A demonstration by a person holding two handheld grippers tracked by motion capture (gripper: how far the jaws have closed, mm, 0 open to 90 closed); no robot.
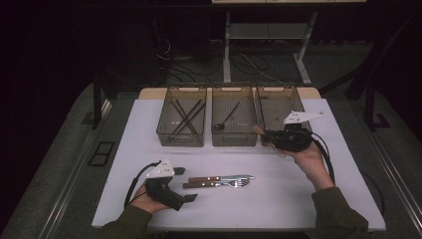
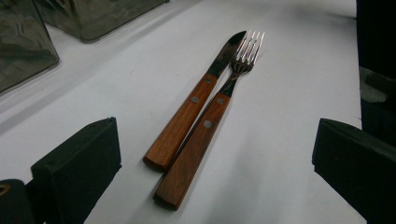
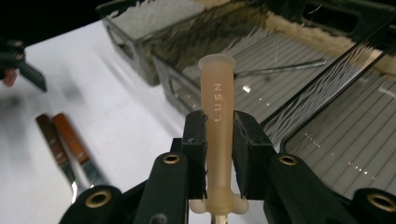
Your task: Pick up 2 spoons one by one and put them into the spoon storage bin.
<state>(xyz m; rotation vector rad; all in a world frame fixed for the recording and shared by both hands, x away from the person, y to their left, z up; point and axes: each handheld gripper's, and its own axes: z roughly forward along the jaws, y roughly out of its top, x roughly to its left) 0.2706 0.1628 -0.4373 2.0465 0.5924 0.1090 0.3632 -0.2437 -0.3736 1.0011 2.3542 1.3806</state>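
**Right gripper clamped on a tan handle at the bins; knife and fork lie loose on the table**

The right gripper is closed on a pale tan handle marked with raised letters. In the right gripper view both pads press its sides and its flared end points away toward the bins. In the high view the gripper hangs at the near wall of the right bin, with the handle's tip toward the gap between that bin and the middle bin.

The left gripper rests on the white table near its front edge, its jaws standing wide apart with nothing between them. Just ahead of it lie a knife and a fork, both wood-handled, side by side and touching, blade and tines pointing away from that gripper.

Three smoky, see-through bins stand in a row at the far side. The left bin contains dark, chopstick-like sticks; the middle bin holds a dark spoon. Whatever the right bin contains cannot be made out. The stretch of table between the cutlery and the bins is unobstructed.
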